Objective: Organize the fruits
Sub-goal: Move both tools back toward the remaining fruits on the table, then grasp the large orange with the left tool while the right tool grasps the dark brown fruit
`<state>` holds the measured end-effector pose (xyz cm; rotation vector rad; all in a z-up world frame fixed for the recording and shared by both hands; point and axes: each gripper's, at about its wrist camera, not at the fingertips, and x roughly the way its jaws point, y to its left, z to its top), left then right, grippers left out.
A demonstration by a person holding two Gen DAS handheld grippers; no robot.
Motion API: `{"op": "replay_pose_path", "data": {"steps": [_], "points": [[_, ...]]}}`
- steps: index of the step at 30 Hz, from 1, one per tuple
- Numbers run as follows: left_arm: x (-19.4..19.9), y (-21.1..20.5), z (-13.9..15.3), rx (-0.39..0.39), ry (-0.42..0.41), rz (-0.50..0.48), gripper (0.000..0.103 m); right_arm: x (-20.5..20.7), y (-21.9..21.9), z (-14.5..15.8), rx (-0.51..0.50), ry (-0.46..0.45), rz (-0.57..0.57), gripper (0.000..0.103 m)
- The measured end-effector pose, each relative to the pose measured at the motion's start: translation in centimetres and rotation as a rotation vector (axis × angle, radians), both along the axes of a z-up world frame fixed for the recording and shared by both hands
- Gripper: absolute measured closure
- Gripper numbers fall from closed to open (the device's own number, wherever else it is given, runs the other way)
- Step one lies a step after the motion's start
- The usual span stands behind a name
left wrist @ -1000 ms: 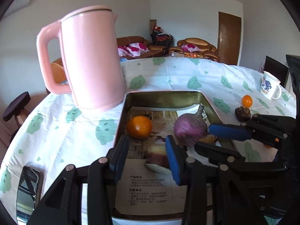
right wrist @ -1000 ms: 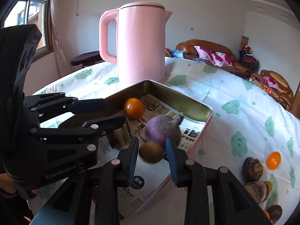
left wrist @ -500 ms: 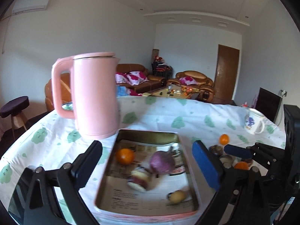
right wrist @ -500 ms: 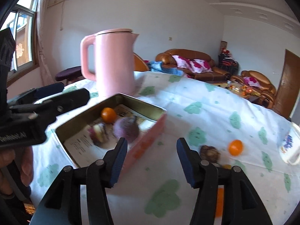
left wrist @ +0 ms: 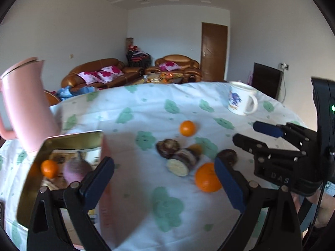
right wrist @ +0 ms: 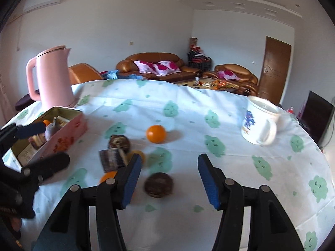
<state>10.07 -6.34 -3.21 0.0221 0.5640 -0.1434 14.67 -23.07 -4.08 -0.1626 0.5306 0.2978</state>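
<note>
Loose fruit lies on the cloth: a far orange (right wrist: 156,133), a brown fruit (right wrist: 119,142), a cut dark piece (right wrist: 112,160), a near orange (left wrist: 207,177) and a dark round fruit (right wrist: 159,185). My right gripper (right wrist: 170,181) is open, and the dark round fruit sits between its fingers toward the left one, untouched. My left gripper (left wrist: 165,179) is wide open and holds nothing; the near orange lies just inside its right finger (left wrist: 228,184). The pink tin (left wrist: 69,138) at the left holds an orange (left wrist: 49,168) and a purple turnip (left wrist: 76,170).
A pink kettle (right wrist: 52,79) stands behind the tin at the far left. A white printed mug (right wrist: 259,123) stands at the right of the table. In the left wrist view the right gripper (left wrist: 251,137) reaches in from the right. Sofas and a door lie beyond the table.
Both grippers were shut on fruit pieces over the tin; they let go, opened, and swung right to the loose fruit on the cloth.
</note>
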Motion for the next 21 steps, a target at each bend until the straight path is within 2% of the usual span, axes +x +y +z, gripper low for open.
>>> {"op": "replay_pose_path", "data": {"steps": [4, 6, 9, 17, 19, 21], "points": [[1.3, -2.3, -1.0, -0.003, 0.05, -0.052, 0.012, 0.7, -1.4, -0.5, 0.017, 0.013, -0.04, 0.042], [2.0, -3.3, -1.6, 0.002, 0.086, -0.082, 0.024, 0.9, -1.7, -0.8, 0.025, 0.025, -0.043, 0.042], [2.5, -4.7, -2.3, 0.015, 0.13, -0.125, 0.037, 1.0, -2.3, -0.7, 0.043, 0.027, -0.049, 0.041], [4.2, -6.2, -3.9, 0.019, 0.249, -0.183, 0.042, 1.5, -3.0, -1.1, 0.08, 0.07, -0.061, 0.037], [4.2, -6.3, -3.9, 0.022, 0.246, -0.185, 0.043, 1.7, -3.0, -1.1, 0.083, 0.082, -0.063, 0.037], [4.2, -6.4, -3.9, 0.027, 0.252, -0.19, 0.053, 1.8, -3.0, -1.2, 0.084, 0.089, -0.066, 0.037]]}}
